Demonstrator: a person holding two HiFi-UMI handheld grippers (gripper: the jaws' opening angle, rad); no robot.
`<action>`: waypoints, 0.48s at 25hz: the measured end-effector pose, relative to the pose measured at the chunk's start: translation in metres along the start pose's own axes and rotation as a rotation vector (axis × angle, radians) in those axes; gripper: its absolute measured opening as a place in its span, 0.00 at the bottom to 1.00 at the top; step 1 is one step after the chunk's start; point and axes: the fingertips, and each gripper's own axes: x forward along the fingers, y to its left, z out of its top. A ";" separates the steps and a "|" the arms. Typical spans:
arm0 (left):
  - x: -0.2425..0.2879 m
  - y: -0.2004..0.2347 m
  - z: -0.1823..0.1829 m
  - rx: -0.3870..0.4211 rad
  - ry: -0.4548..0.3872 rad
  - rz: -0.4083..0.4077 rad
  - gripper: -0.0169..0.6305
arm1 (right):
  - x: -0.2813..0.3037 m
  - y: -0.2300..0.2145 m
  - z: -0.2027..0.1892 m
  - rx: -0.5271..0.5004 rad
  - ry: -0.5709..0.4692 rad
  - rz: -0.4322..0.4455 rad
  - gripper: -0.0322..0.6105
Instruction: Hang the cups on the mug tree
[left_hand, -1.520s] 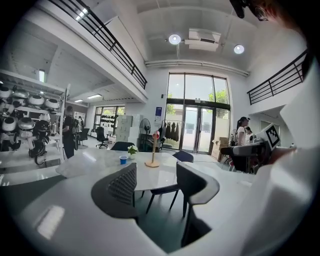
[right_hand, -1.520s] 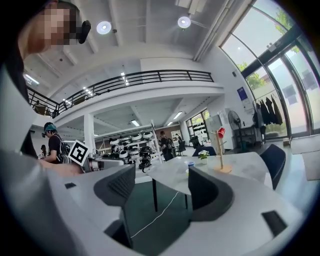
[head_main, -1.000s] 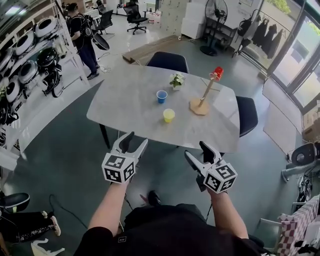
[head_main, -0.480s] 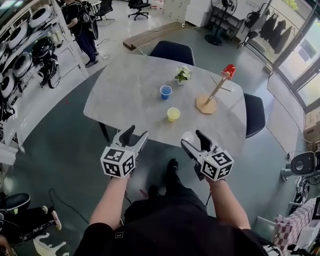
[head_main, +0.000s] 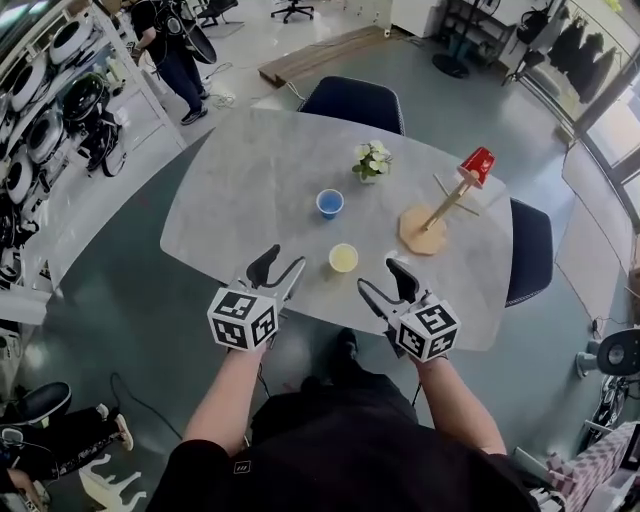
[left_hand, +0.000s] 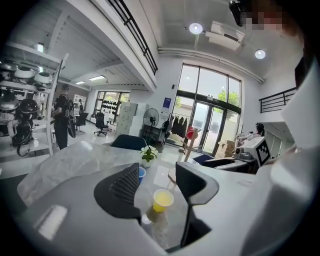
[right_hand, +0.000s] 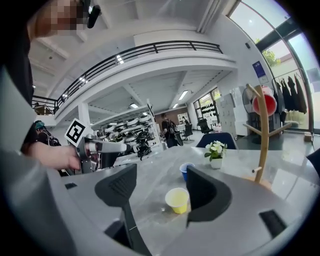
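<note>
Yellow cup (head_main: 343, 258) is closer now, so grabbing's next; right gripper (head_main: 382, 280) fingers wide and empty, left gripper (head_main: 279, 266) fingers closing slightly, empty.

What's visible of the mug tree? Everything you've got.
The mug tree looks like pale wood: a flat rounded base, one slim post and short side pegs. It stands on the right part of the grey table. A red cup hangs at the post's top; the other pegs are bare. Nothing else touches it.
</note>
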 end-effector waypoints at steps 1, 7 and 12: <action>0.008 0.001 0.003 -0.011 0.000 0.000 0.39 | 0.005 -0.006 0.000 0.000 0.003 0.013 0.52; 0.035 0.009 0.005 -0.094 -0.005 -0.009 0.39 | 0.026 -0.015 -0.012 0.009 0.018 0.073 0.52; 0.039 0.025 -0.015 -0.119 0.034 -0.017 0.37 | 0.042 -0.012 -0.023 0.018 0.001 0.069 0.52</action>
